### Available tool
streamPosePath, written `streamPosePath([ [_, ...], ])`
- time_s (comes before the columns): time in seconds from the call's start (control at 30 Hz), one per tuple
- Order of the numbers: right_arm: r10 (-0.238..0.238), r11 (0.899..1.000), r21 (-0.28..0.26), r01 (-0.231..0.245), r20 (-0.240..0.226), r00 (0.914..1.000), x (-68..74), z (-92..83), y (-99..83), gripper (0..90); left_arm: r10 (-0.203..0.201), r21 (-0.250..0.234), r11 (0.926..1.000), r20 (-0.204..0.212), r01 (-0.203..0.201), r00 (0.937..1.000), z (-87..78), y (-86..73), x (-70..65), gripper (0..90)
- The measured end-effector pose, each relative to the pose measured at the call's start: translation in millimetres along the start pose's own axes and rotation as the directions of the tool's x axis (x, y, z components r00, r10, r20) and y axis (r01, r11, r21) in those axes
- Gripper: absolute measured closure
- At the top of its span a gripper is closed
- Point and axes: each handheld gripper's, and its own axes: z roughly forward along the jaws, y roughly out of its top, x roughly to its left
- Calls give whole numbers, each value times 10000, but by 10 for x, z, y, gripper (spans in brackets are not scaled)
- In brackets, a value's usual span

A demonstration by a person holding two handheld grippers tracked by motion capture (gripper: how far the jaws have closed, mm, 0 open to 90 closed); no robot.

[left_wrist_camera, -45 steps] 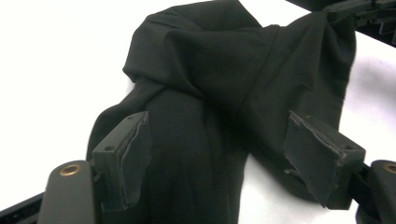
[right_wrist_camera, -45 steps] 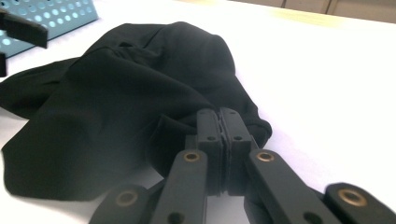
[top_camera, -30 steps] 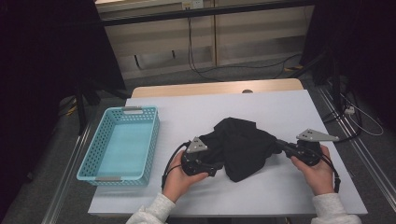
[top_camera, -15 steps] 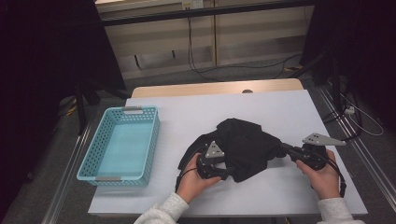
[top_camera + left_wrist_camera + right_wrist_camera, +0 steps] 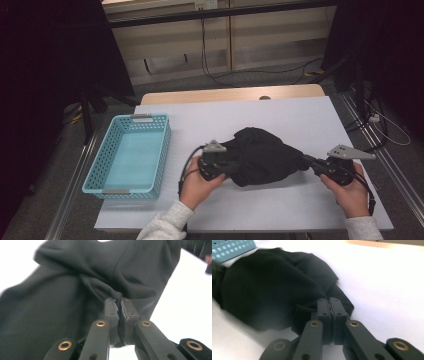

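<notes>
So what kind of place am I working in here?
Likely a lab or recording workspace: a white table with metal rails alongside, loose cables on the floor, dark curtains, and a blue basket.

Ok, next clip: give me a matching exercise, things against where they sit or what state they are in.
Things:
1. black cloth
2. basket
3. left gripper
4. right gripper

States:
A. bare inside, at the table's left
B. bunched between both grippers
C. shut on the cloth's left edge
D. shut on the cloth's right end

Pairs: 1-B, 2-A, 3-C, 4-D
</notes>
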Motion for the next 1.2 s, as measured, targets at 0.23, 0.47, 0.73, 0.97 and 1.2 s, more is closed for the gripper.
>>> streamPosePath([
  [0.23, -760, 9967, 280, 768, -295, 9967, 193, 179, 131, 883, -897, -988, 9917, -692, 827, 9936, -322, 40, 338, 853],
  [0.47, -600, 9942, 902, 589, 92, 9982, 109, 399, 94, 883, -1084, -845, 9914, -1005, 1001, 9890, -188, -3, 452, 853],
  [0.73, -1163, 9861, 1212, 1136, 160, 9931, 166, 377, 32, 776, -982, -591, 9939, -977, 928, 9904, -106, -26, 446, 849],
  [0.97, -1792, 9790, 853, 1849, -708, 9813, 404, 288, 20, 618, -954, -584, 9942, -950, 901, 9909, -91, -33, 424, 848],
  [1.2, -2267, 9439, 2121, 2533, -1417, 9636, 501, 498, -142, 470, -945, -663, 9939, -1071, 878, 9897, -90, -45, 412, 845],
])
